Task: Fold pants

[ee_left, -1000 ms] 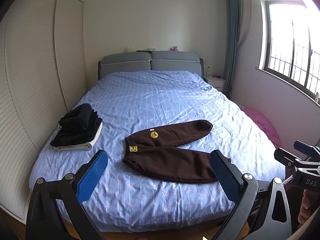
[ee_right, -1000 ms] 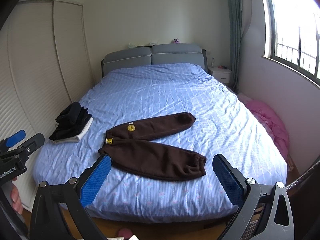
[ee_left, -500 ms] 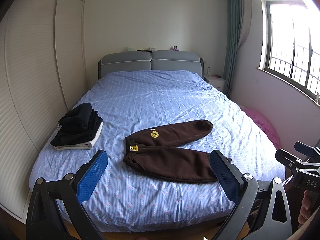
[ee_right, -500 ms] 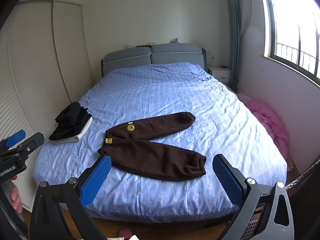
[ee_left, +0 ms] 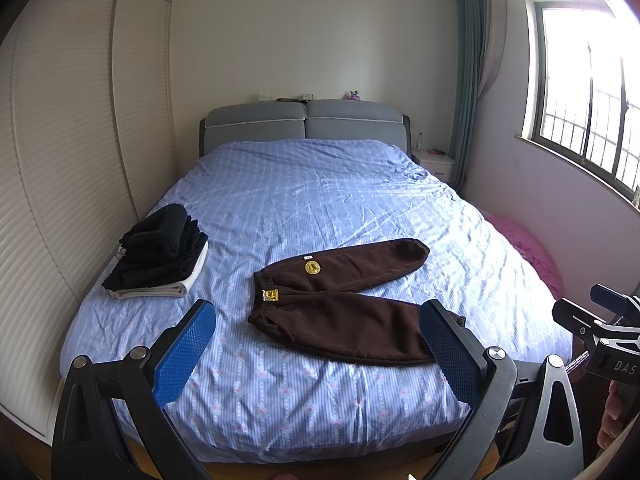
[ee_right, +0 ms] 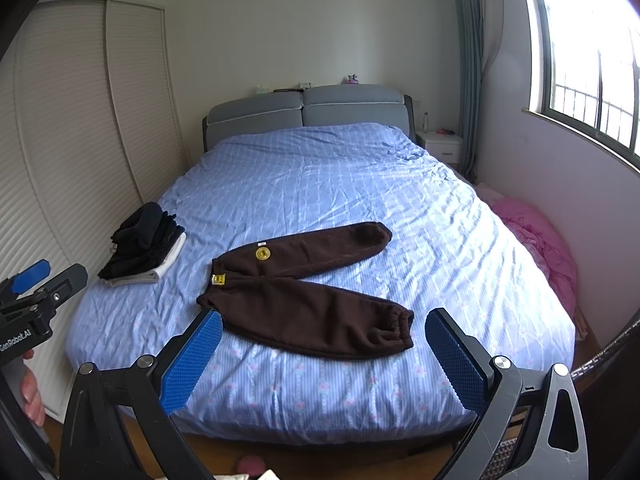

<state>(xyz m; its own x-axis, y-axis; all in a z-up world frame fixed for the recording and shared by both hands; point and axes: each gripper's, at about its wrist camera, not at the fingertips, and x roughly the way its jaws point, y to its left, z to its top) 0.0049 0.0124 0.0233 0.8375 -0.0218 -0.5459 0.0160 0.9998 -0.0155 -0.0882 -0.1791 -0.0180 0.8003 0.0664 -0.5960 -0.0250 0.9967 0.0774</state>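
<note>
1. Brown pants (ee_left: 340, 304) lie flat on the near half of the bed (ee_left: 320, 200), unfolded. Legs splay in a V: waistband (ee_left: 264, 304) toward the bed's left, cuffs toward the right. Far leg (ee_right: 320, 248) angles up toward the headboard; near leg (ee_right: 320, 316) runs close to the foot edge.
2. Left gripper (ee_left: 316, 354): blue pads wide apart, holding nothing, hanging short of the bed's foot edge. Right gripper (ee_right: 324, 354): the same, spread and empty, also off the bed.
3. Judgement: folding not yet begun. First step is likely to bring one leg over the other.
4. To do it well: the left tongs go to the waistband corner, the right to a cuff (ee_right: 400, 324). Pinch through both fabric layers, not only the top one.
5. Lift low and carry the leg across so the seams line up; thick fleece will probably slump if raised high.
6. Risk: dragging bunches the loose blue sheet beneath.
7. A stack of folded dark clothes (ee_left: 160, 256) on a white piece sits well apart at the left edge, a likely place for the finished fold.
</note>
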